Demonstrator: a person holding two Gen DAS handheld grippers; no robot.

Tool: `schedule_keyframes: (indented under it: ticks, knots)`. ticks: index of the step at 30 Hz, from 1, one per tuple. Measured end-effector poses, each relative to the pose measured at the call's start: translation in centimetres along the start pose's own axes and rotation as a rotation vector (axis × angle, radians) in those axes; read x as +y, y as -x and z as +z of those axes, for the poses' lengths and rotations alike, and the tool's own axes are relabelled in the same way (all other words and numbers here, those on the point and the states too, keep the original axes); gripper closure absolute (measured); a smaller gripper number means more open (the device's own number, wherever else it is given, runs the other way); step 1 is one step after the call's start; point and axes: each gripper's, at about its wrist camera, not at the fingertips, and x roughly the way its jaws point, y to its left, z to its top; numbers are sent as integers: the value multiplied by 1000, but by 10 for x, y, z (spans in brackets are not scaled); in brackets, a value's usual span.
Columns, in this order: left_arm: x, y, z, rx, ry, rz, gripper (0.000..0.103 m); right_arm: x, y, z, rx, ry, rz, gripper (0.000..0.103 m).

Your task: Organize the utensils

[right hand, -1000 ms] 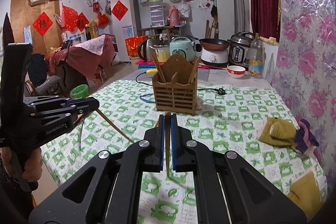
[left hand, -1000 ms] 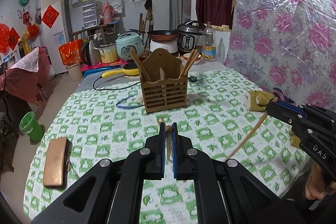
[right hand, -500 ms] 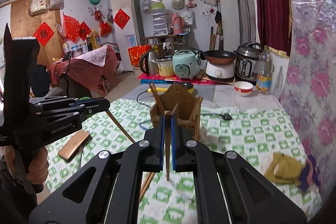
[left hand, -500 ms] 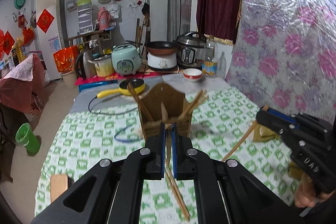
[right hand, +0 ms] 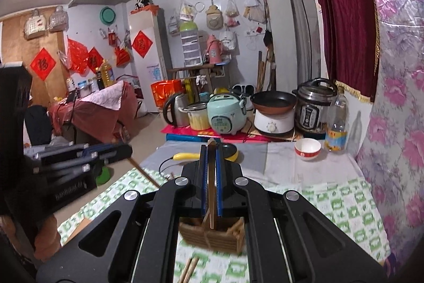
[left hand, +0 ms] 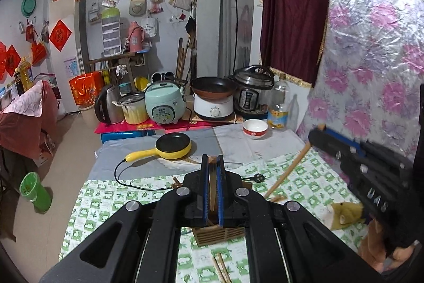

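The left gripper [left hand: 212, 192] has its jaws clenched on one chopstick [left hand: 212, 184], and the right gripper [right hand: 210, 184] likewise grips a second chopstick [right hand: 211, 177]. Both are carried above the wooden holder [right hand: 212, 235] on the bench [right hand: 331, 203]; judged step: delivery. Next, each stick needs tipping down into a compartment before release.

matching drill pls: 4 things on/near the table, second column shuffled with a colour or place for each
1. small pan
2. bowl
3. rice cooker
4. holder

a. mint green, between pot and wok
b. wooden, under the right gripper
c. yellow, corded handle
d. white with red band, beside the bottle

Pairs: 1-c, 2-d, 3-a, 4-b
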Motion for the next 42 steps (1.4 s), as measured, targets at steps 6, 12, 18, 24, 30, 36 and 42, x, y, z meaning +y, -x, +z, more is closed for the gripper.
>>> schedule_keyframes:
  ticks: [6, 12, 18, 24, 30, 36, 42]
  knots:
    - [23, -69, -39, 135, 50, 9, 88, -13, -69, -39, 126, -22, -15, 92]
    - [37, -65, -48, 142, 85, 24, 66, -24, -62, -46, 135, -65, -5, 87]
    - [30, -14, -36, 47, 93, 45, 47, -10, -18, -34, 69, -18, -12, 79]
    - [18, 37, -39, -14, 70, 98, 31, 6, 26, -33, 28, 4, -13, 67]
    - [13, 90, -43, -96, 85, 126, 19, 23, 81, -34, -45, 36, -43, 48]
    - [-2, 138, -66, -143, 62, 158, 6, 31, 132, -47, -103, 35, -60, 30]
    - [-14, 175, -93, -175, 59, 166, 6, 41, 180, -67, -171, 26, -80, 6]
